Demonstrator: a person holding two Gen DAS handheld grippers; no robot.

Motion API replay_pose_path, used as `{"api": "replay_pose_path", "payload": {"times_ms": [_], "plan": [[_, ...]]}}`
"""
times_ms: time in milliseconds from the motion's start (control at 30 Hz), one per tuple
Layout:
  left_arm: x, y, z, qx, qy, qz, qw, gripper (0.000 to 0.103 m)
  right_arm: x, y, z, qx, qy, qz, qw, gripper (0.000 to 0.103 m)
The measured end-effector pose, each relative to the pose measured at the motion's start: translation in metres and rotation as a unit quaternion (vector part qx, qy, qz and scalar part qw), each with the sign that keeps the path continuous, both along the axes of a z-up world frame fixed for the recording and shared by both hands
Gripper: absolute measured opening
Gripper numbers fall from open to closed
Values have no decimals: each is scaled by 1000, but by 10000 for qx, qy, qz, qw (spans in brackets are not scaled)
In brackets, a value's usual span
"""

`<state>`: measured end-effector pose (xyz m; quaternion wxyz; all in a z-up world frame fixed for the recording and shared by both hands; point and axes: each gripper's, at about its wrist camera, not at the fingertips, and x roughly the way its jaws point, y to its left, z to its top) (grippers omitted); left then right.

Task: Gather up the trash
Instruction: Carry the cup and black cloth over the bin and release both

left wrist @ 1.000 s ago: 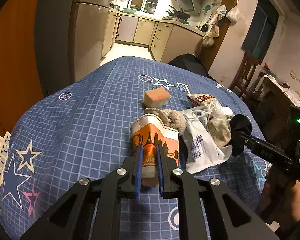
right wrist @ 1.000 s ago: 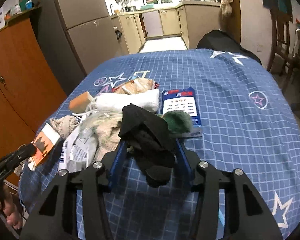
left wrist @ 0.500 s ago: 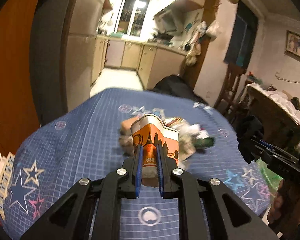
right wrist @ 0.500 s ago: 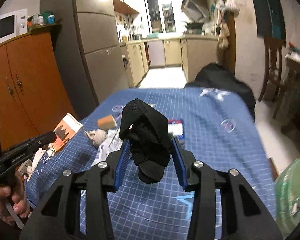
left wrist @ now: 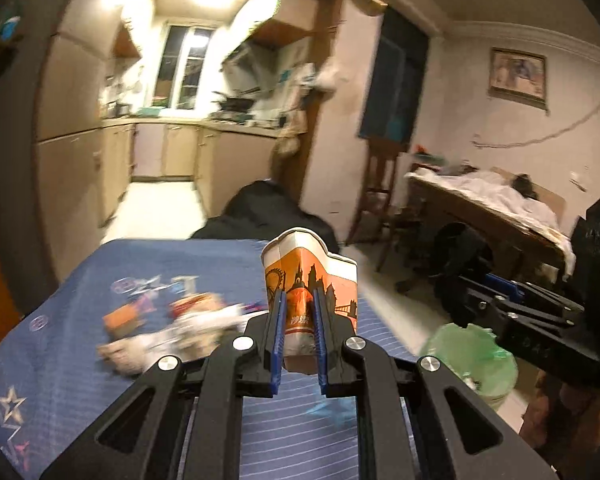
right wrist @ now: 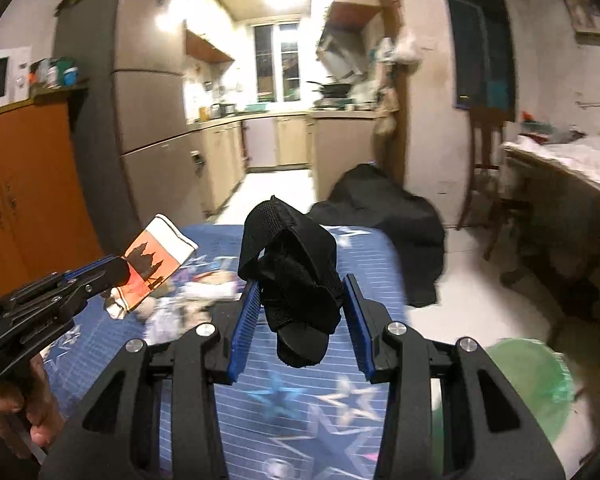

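Note:
My left gripper [left wrist: 298, 300] is shut on a crushed paper cup [left wrist: 310, 276] with an orange skyline print, held up in the air over the blue star-patterned tablecloth [left wrist: 80, 368]. In the right wrist view the same cup [right wrist: 156, 260] shows at the left, in the left gripper [right wrist: 108, 272]. My right gripper [right wrist: 300, 292] is shut on a black fabric strap bundle [right wrist: 292, 264], which hangs between its blue pads above the table. A bin lined with a green bag [left wrist: 476, 356] stands on the floor to the right of the table; the bin [right wrist: 536, 380] also shows at the lower right.
A blurred pile of wrappers [left wrist: 188, 328] and an orange sponge [left wrist: 124, 316] lie on the cloth at the left. A black covered shape [right wrist: 384, 216] stands past the table's far end. A second table with white cloth [left wrist: 496, 200] and a wooden chair [right wrist: 488, 152] are at the right.
Both grippers have lifted off the table with the cup and the black bundle and swung to the right. The trash pile has slid left in view and the green-lined bin has appeared.

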<state>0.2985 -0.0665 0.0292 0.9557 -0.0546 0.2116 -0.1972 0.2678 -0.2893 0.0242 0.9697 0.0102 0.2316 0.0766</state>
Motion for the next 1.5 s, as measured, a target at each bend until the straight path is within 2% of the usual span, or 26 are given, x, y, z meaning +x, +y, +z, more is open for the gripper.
{"api": "replay_pose_path", "payload": {"times_ms": [200,433,733,867,1033,1167,1300,1500], "plan": [[-5,-95,25,19,-215,-675,9975,14,-21,-77,13,-76,-35,-775,9970,40],[-2,-206,32,143,-173,-1239,9920,14,-40,-157,7,-33,179,-1474,9889,40],[28,-319,7,393,422,-1868,9807,14,-31,-250,-30,256,1252,-1932,9728,40],[48,-352,-10,525,731,-1991,9758,14,-21,-278,-53,407,1741,-2015,9630,40],[69,-387,-41,811,1185,-2095,9672,14,-9,-293,-73,526,2160,-2000,9542,40],[83,-405,-71,1014,1471,-2137,9604,14,-3,-304,-88,547,2339,-2019,9495,40],[98,-412,-102,1062,1756,-2161,9546,14,-1,-314,-100,574,2470,-2028,9458,40],[108,-418,-127,1125,1900,-2134,9517,14,-1,-323,-114,664,2610,-2026,9415,40]]}}
